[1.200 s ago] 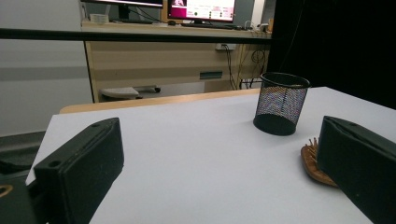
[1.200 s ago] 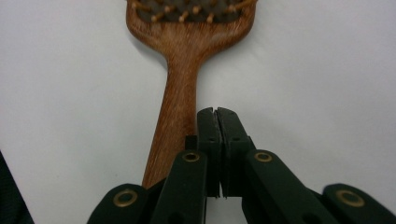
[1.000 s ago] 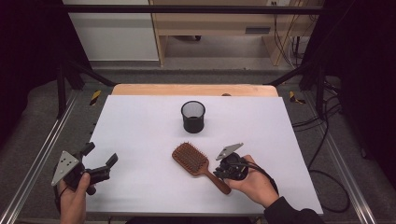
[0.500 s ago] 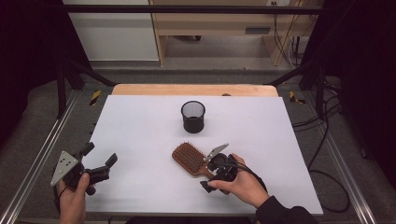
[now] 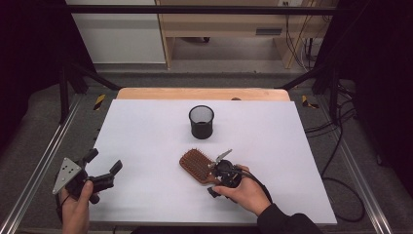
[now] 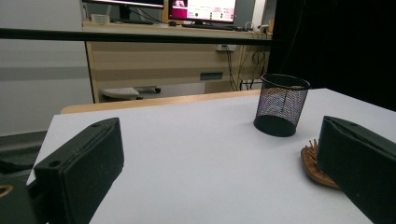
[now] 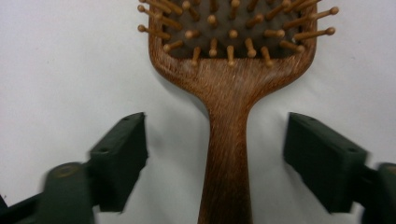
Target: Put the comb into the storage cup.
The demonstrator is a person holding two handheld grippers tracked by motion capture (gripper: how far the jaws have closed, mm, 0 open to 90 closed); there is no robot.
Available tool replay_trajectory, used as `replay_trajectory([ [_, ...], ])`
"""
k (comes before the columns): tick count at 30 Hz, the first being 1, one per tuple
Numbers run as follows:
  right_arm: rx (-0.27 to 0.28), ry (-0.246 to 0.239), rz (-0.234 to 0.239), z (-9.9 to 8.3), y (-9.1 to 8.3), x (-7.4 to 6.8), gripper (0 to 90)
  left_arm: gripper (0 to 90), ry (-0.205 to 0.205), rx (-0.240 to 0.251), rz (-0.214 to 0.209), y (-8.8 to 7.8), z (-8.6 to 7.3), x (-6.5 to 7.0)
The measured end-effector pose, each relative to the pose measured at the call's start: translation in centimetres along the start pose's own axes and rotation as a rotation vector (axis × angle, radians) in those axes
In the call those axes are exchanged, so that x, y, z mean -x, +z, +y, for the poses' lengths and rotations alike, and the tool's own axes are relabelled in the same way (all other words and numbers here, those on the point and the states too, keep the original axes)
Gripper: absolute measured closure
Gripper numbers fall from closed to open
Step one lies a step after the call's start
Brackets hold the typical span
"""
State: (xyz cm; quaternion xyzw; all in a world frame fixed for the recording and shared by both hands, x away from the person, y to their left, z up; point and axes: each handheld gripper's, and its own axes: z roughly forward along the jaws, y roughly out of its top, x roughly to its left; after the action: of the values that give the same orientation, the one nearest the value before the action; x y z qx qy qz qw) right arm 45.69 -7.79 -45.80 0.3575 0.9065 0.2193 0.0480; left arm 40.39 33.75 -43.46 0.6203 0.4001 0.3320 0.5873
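Both jaws of right gripper (image 7: 215,154) now lower, closing astride hairbrush (image 7: 229,93) handle, untouching; left gripper (image 5: 103,170) unmoved, open

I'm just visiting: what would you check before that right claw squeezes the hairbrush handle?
1. Hairbrush handle centred between the right gripper jaws: ok.
2. Jaws, which have just been closing, clear of the handle on both sides: ok.
3. Brush lying flat on the table, bristles up: ok.
4. Mesh pen cup upright, apart from the brush: ok.
5. Left gripper open, holding nothing, off to the side: ok.
6. Jaws low enough to catch the handle: cannot tell.
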Motion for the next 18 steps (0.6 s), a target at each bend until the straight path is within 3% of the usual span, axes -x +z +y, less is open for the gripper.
replay_trajectory([
  [1, 0.000, 0.000, 0.000, 0.00, 0.00, 0.00, 29.6, 1.2, 0.000, 0.000, 0.000, 0.00, 0.00, 0.00],
  [2, 0.004, -0.002, -0.015, 0.09, -0.05, 0.05, 36.8, 1.2, 0.000, 0.000, 0.000, 0.00, 0.00, 0.00],
  [8, 0.018, 0.005, -0.041, 0.02, -0.22, 0.22, 52.9, 1.2, 0.002, 0.000, 0.000, 0.02, 0.00, 0.02],
  [18, 0.015, -0.032, -0.062, -0.05, -0.22, -0.31, 65.0, 1.2, 0.003, -0.003, 0.001, 0.06, -0.03, 0.05],
])
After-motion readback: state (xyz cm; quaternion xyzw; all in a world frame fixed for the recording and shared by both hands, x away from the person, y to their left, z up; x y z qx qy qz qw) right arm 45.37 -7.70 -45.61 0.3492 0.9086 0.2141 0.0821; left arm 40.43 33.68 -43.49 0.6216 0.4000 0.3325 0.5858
